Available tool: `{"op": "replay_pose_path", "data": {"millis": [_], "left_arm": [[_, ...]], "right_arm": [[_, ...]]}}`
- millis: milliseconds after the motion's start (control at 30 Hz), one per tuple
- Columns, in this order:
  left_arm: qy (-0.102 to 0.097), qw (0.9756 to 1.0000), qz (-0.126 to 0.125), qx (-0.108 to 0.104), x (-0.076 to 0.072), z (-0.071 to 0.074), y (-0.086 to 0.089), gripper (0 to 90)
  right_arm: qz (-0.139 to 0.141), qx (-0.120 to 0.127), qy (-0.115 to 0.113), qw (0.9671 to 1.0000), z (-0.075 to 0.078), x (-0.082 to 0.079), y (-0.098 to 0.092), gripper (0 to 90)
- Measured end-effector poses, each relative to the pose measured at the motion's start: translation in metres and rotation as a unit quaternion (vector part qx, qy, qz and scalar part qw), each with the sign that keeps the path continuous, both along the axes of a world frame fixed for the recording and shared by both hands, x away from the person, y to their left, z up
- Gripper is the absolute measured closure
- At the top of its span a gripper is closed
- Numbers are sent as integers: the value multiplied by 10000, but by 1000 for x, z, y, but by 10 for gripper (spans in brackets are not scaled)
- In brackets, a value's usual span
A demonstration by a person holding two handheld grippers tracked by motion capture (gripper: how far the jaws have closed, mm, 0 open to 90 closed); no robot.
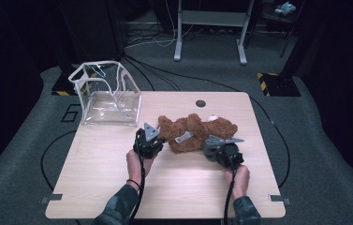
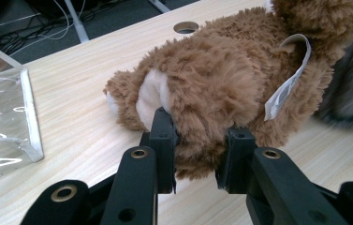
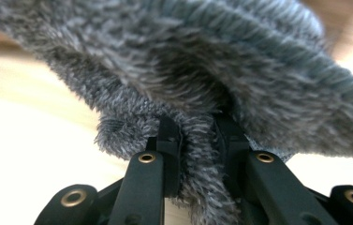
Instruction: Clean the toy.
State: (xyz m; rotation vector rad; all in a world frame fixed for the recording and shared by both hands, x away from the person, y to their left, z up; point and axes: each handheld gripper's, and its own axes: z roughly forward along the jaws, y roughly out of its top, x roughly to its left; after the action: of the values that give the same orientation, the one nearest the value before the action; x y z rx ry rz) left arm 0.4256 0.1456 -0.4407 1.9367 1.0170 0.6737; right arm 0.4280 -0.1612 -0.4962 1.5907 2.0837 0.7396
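Observation:
A brown teddy bear (image 1: 195, 130) lies on its side in the middle of the wooden table (image 1: 179, 192). My left gripper (image 1: 161, 140) is shut on one of its furry limbs, and in the left gripper view the teddy bear (image 2: 221, 75) bulges between the pads of the left gripper (image 2: 200, 138). A white label (image 2: 286, 89) hangs from the bear. My right gripper (image 1: 212, 146) sits at the bear's right end. In the right gripper view it (image 3: 197, 133) is shut on a fold of grey fuzzy fabric (image 3: 239, 61). That grey fabric (image 2: 347, 93) lies blurred just beyond the bear.
A clear plastic bag (image 1: 108, 96) with white edging stands open at the table's back left corner, its edge (image 2: 31, 112) close to the bear. A round cable hole (image 1: 201, 103) sits behind the bear. Cables and a desk frame (image 1: 210, 28) are on the floor beyond.

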Motion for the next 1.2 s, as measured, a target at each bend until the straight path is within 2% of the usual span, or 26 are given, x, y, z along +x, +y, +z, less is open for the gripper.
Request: {"op": "replay_pose_path", "data": {"millis": [33, 133, 200, 333, 400, 467, 567, 633, 700, 733, 767, 867, 933, 1033, 1133, 1167, 1200], "left_arm": [[9, 10000, 8, -3, 0, 0, 0, 713], [-25, 10000, 43, -47, 0, -2, -1, 712], [-19, 10000, 42, -56, 1, -2, -1, 711], [-18, 10000, 47, -45, 1, -2, -1, 710], [-15, 10000, 48, -58, 1, -2, -1, 710], [-4, 10000, 47, -56, 1, -2, -1, 709], [10, 10000, 39, -57, 1, -2, -1, 709], [38, 10000, 32, -48, 1, -2, -1, 708], [15, 10000, 51, -50, 2, -2, -2, 709], [14, 10000, 47, -50, 2, -2, -2, 709], [17, 10000, 45, -48, 2, -2, -2, 708], [24, 10000, 22, -33, 2, -3, -1, 709], [23, 10000, 29, -63, 2, -3, -1, 708], [22, 10000, 30, -64, 2, -3, -1, 708], [33, 10000, 23, -84, 3, -3, 0, 709], [38, 9999, 23, -92, 3, -3, 0, 709], [53, 9999, 8, -111, 3, -3, 1, 709]], "right_arm": [[-220, 75, 22, 9997, 0, 0, -12, 756], [-328, 127, 36, 9994, 1, -3, -22, 755], [-111, 83, -50, 9999, 2, -8, -15, 755], [535, 65, -85, 9985, 6, -20, 25, 755], [880, 50, -126, 9960, 8, -25, 49, 755], [1258, 95, -169, 9919, 10, -26, 69, 755], [1848, -42, -213, 9825, 11, -25, 107, 755], [1986, -145, -179, 9798, 10, -22, 120, 755], [1943, -226, -136, 9806, 7, -17, 128, 755], [1862, -214, -138, 9822, 6, -14, 128, 755], [1768, -112, -109, 9841, 6, -11, 125, 755], [1528, -38, -79, 9882, 7, -7, 108, 756], [1309, 13, -103, 9913, 7, -6, 91, 756], [746, 113, -68, 9971, 8, -3, 54, 756], [308, 171, -59, 9994, 9, 0, 26, 757], [81, 189, -73, 9998, 8, 2, 10, 757], [-19, 234, -57, 9997, 8, 2, 2, 757]]}}
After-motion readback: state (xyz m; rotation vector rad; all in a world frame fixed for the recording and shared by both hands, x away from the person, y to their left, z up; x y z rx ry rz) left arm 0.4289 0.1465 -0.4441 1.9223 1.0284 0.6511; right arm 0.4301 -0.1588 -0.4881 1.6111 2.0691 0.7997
